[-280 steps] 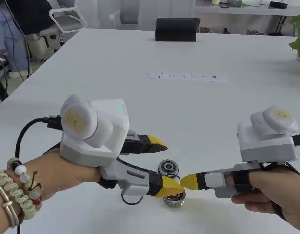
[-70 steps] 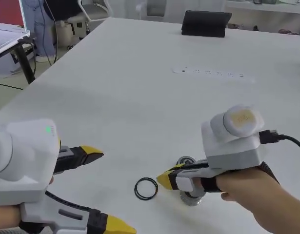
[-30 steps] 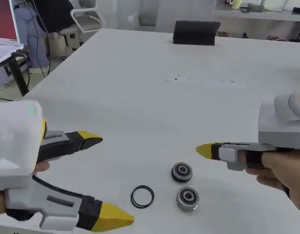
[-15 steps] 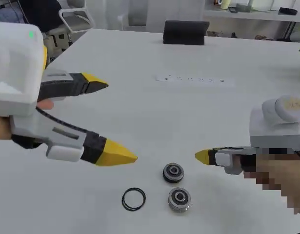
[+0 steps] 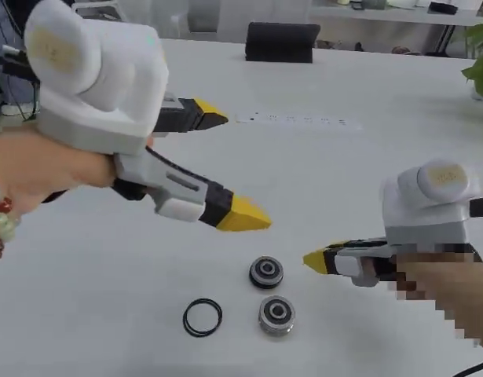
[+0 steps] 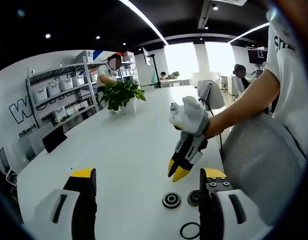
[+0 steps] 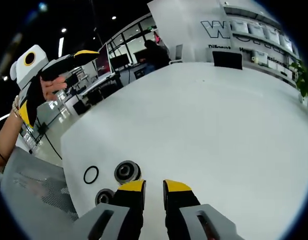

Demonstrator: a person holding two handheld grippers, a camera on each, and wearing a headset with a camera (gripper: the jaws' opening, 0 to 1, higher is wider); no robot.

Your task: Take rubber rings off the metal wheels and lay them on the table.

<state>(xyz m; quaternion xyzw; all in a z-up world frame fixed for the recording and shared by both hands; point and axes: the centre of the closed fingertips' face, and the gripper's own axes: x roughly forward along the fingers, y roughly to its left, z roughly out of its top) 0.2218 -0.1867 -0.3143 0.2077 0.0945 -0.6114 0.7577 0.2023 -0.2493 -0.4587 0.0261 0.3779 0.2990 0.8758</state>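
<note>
Two small metal wheels lie on the white table [image 5: 107,259]. The farther wheel [image 5: 266,272] [image 6: 171,200] [image 7: 126,171] has a dark rim; the nearer wheel [image 5: 276,312] [image 6: 194,197] [image 7: 104,196] looks bare silver. A loose black rubber ring [image 5: 203,317] [image 6: 190,230] [image 7: 90,174] lies flat to their left. My left gripper [image 5: 233,166] [image 6: 148,175] [image 7: 56,82] hovers open and empty above and left of the wheels. My right gripper [image 5: 316,259] [image 7: 154,186] [image 6: 177,171] is shut on nothing, just right of the farther wheel and apart from it.
A white power strip [image 5: 288,120] lies mid-table, and a black flat device [image 5: 280,43] stands near the far edge. Green plant leaves [image 5: 481,71] show at the far right. Office chairs and shelves stand beyond the table.
My left gripper has risen and swung right, toward the space above the wheels. The right gripper, which was at the nearer wheel 2.3 s ago, has since pulled back to the right. Wheels and ring have not moved.
</note>
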